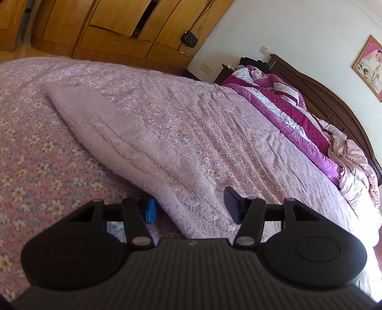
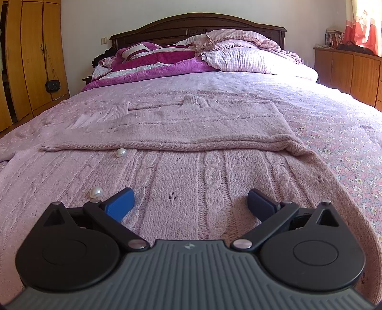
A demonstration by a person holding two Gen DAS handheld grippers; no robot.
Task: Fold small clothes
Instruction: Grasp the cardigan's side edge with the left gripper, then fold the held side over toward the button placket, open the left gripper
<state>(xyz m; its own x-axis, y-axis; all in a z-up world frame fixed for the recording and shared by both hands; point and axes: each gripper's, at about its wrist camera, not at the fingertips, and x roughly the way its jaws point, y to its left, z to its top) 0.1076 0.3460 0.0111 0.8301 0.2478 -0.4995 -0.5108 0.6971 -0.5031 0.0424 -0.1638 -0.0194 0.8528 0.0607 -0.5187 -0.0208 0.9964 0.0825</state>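
right claw (image 2: pixel 189 205): jaws spread as wide as they go, nothing pinched, pads resting low over the knit.
under it, the pink cardigan (image 2: pixel 191 171) lies on the bed (image 2: pixel 346 147), cable ribs running straight away from the claw. two pearl buttons: one (image 2: pixel 96 192) just beside the left pad, one (image 2: pixel 120 152) farther up near the fold edge.
beyond the buttons a folded-over panel crosses the ribs; collar and a cuff show past it.
left claw (image 1: pixel 191 205): jaws partly closed with a thick fold of the cardigan (image 1: pixel 143 147) between them. whether the pads bite the cloth, cannot tell; left pad is half hidden behind it.
that fold runs long and diagonal, up and left from the claw.
judgement: left hand is at a side edge, right hand over the near hem middle. next fold likely carries the hem away along the ribs; right claw is nearer for that.
far: quilts (image 2: pixel 152 62), headboard (image 2: pixel 198 22), wardrobe (image 1: pixel 119 26).
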